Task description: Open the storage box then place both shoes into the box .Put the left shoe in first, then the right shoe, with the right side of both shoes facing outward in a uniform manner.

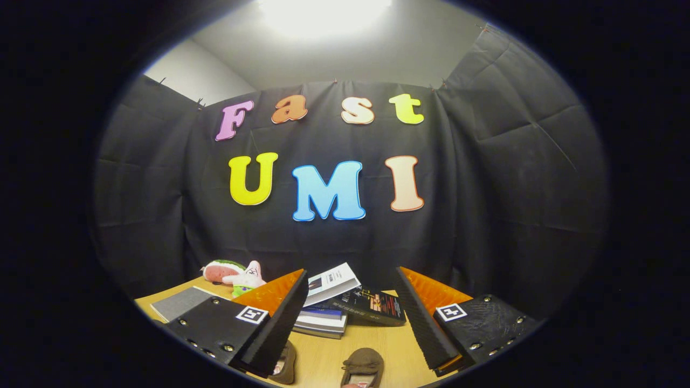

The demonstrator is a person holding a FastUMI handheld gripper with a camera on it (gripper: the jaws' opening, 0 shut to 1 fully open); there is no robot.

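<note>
Hovering hand-held gripper (350, 318): fingers spread wide, nothing between them.
Brown suede shoes: one (364, 365) on the wooden counter (372, 337) between the fingers, the other (285, 364) partly hidden under the left finger.
Stacked books (345, 304): beyond the fingertips.

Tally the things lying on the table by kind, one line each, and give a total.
Brown shoes: 2, between the open gripper fingers
Books in the pile beyond the fingers: about 4
Grey notebook: 1
Plush toys: 2
Total: about 9
</note>
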